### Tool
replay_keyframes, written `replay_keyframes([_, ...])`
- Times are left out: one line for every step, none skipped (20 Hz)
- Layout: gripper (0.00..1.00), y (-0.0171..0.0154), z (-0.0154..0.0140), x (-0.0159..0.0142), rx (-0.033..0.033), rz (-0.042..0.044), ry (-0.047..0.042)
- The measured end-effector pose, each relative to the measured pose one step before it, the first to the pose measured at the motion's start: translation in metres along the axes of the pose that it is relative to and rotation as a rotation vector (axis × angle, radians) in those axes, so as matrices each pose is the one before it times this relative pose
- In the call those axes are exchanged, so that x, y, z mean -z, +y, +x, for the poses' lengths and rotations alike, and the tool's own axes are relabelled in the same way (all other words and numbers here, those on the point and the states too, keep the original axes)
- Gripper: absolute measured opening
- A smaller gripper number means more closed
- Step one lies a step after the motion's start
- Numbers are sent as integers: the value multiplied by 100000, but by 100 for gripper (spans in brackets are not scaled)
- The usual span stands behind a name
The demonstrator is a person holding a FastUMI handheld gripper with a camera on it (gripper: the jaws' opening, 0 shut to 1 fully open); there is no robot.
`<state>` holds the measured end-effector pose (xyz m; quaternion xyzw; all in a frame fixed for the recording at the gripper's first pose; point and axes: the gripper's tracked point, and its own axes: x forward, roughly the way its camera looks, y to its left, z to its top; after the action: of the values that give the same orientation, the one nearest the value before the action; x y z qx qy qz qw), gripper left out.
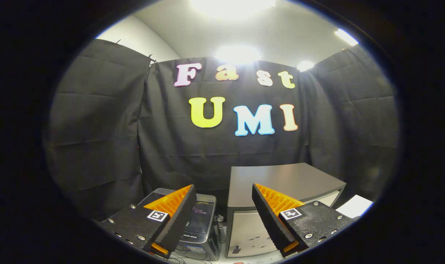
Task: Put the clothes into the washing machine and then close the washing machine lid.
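Jaws released, nothing btwn; washing machine (198,225) & grey cabinet (277,183) beyond.

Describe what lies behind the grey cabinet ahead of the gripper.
Behind the grey cabinet hangs the booth's black cloth wall. The wall's foot is hidden by the cabinet. The gripper is open, holding nothing.
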<state>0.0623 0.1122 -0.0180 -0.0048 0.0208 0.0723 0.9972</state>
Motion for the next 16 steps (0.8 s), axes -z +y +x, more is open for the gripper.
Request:
replay_keyframes([96,-791,-508,-125,664,395,-220])
replay_keyframes([96,-844,-657,-187,581,460,-264])
replay_keyframes([96,-873,-572,-141,728,303,-142])
replay_keyframes([96,-825,-639,-244,658,287,-779])
replay_keyframes([96,-906,-568,-360,1101,59,-923])
replay_keyframes([96,-974,-563,-146,894,-145,-468])
replay_keyframes([96,-720,-413,39,695,96,-268])
replay_keyframes([96,-780,-577,-133,719,588,-116])
replay_keyframes([96,-568,-576,-110,283,538,-18])
replay_keyframes([96,-591,-588,-149,380,344,-293])
replay_keyframes([96,-561,-360,-184,270,-131,-422])
replay_keyframes([96,-427,-433,-98,6,-111,-105])
replay_keyframes([95,-295,-404,129,-349,132,331])
replay_keyframes([95,-272,-336,24,-80,264,6])
replay_keyframes([95,-397,-337,-88,129,334,-33])
replay_keyframes([95,-188,-333,-111,-127,378,-171])
